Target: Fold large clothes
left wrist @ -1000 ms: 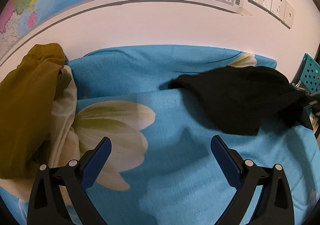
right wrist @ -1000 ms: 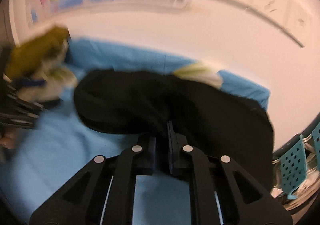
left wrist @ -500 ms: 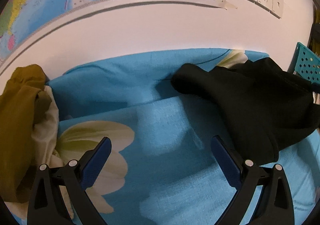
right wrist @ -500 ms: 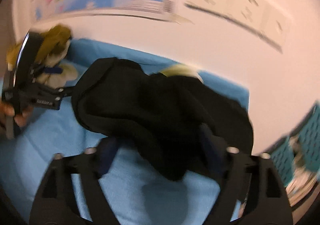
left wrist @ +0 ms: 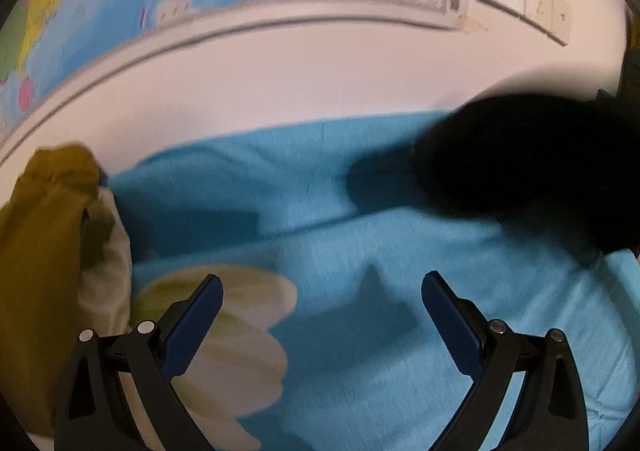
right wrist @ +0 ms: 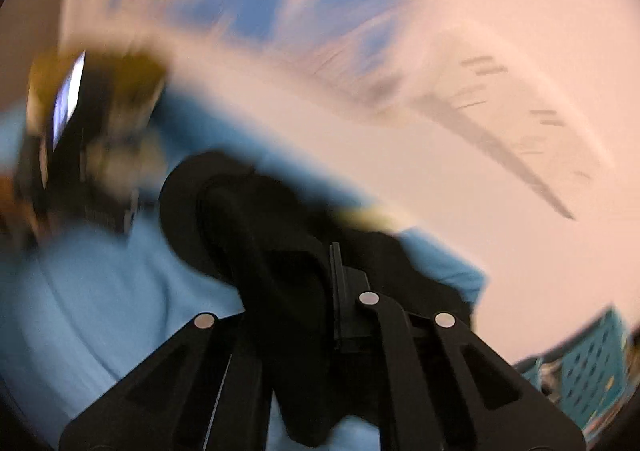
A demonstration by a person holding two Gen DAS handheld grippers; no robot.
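Draping black garment (right wrist: 276,251) over right hand-held gripper (right wrist: 312,291)

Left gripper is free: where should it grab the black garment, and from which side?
Probably the bunched near-left edge of the black garment, approached from its left across the blue sheet. The left gripper is open over bare sheet there, while the right gripper already clamps cloth on the far side.

Dim warm light, fisheye-bent edges, right view heavily motion-blurred — left softer.
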